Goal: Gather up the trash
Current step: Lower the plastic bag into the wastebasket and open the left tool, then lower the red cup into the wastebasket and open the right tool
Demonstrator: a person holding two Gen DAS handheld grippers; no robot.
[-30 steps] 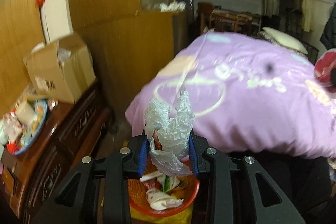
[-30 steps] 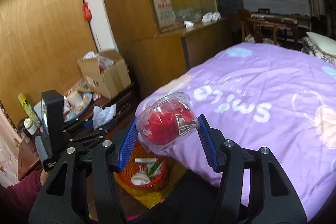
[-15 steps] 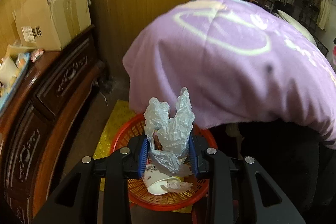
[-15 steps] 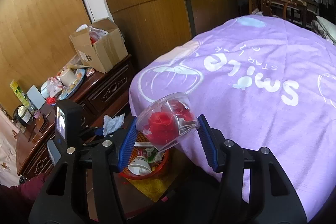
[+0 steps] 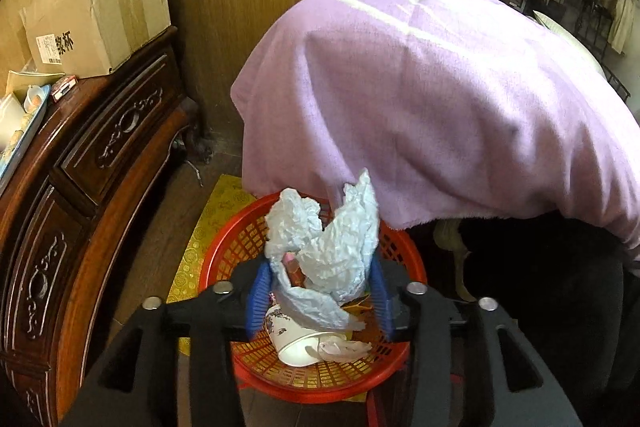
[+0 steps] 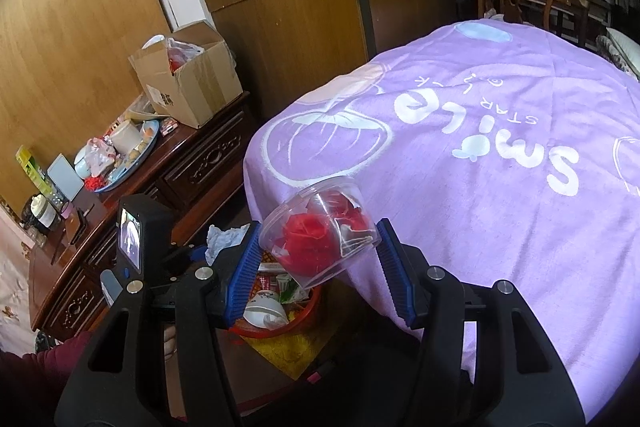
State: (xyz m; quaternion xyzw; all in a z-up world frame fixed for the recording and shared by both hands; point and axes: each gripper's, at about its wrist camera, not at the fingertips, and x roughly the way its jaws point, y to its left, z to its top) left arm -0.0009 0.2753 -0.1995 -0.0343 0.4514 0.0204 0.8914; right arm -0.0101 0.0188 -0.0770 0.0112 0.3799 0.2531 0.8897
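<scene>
Tissue [image 5: 328, 247], crumpled and standing upright with two peaks pointing up, hangs over the red basket [image 5: 224, 247] on the floor, the left gripper [image 5: 318, 291] tilted down, its jaws closed on the wad. To the right, the right gripper [image 6: 320, 247] is held higher beside the purple bed [image 6: 500, 155], jaws clamped on a clear tub [image 6: 320, 231] of red scraps, tipped with its mouth down and right.
</scene>
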